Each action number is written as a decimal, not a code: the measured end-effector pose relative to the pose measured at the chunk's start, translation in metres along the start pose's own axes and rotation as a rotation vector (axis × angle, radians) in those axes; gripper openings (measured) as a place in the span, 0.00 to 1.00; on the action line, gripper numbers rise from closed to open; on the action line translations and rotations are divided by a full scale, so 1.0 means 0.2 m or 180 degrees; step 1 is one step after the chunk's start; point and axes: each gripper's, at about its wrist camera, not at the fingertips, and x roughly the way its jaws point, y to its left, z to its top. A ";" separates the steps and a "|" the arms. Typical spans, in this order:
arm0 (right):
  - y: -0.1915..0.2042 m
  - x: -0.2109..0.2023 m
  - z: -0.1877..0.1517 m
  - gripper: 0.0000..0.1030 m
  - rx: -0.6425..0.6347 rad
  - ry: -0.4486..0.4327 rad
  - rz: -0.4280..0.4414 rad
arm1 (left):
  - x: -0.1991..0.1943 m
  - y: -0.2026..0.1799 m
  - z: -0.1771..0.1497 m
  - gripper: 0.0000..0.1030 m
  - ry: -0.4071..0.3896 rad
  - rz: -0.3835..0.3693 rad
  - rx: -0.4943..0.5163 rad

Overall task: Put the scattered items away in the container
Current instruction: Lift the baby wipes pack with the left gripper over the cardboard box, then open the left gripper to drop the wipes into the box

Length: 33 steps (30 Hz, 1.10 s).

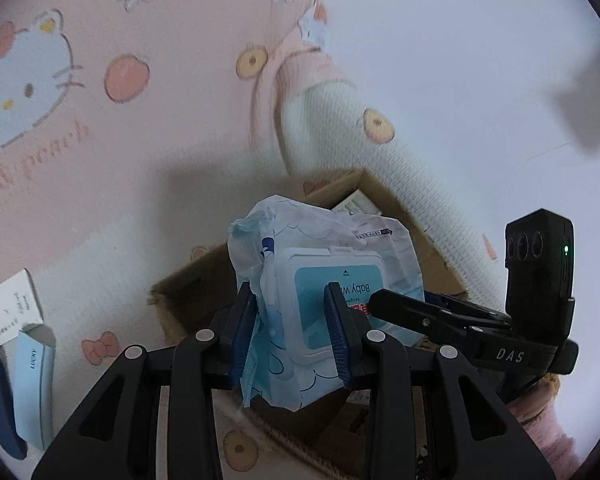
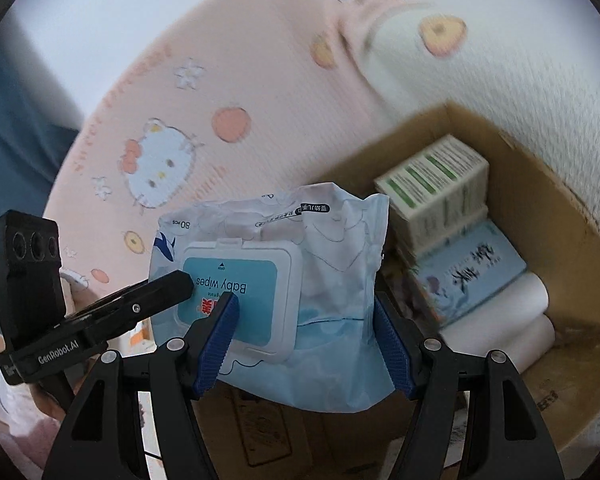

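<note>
Blue pads of both hand-held grippers pinch one wipes pack, and we note it hangs above the open cardboard box. Left hand-held gripper: jaws closed partway on the pack's crinkled side edge, one pad on the film, the other over the lid label. Right hand-held gripper: jaws set wider, gripping the pack's lower part, one pad on the white flip lid, the other on the soft film. In the right wrist view the left tool's black finger touches the lid beside the words "Baby wipes".

Inside the box we see a green-and-white carton, a pale blue pack leaning below it, and two white rolls along the wall. Box sits on a pink cartoon-print blanket. Well apart on the blanket lie a white carton and a light blue box.
</note>
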 end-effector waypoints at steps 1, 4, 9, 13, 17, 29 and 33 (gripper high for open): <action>-0.02 0.01 0.01 0.64 0.0006 0.0024 -0.0030 | 0.03 0.00 0.01 0.36 0.0056 0.0011 0.0007; -0.07 0.05 0.03 0.64 -0.0006 0.0104 -0.0090 | 0.11 -0.01 0.00 0.36 0.0203 0.0020 0.0045; -0.09 0.14 0.05 0.64 -0.0048 0.0293 -0.0133 | 0.18 0.01 -0.02 0.36 0.0391 0.0118 0.0055; -0.09 0.20 0.07 0.64 -0.0111 0.0413 -0.0112 | 0.18 0.04 -0.03 0.36 0.0508 0.0215 0.0025; -0.10 0.24 0.10 0.64 -0.0134 0.0524 -0.0064 | 0.20 0.01 -0.04 0.36 0.0627 0.0354 0.0170; -0.09 0.15 0.17 0.64 -0.0407 0.0420 -0.0144 | 0.11 0.01 -0.02 0.37 0.0470 0.0582 0.0242; -0.02 0.16 0.13 0.65 -0.0603 0.0510 -0.0227 | 0.14 -0.02 -0.03 0.38 0.0506 0.0552 0.0371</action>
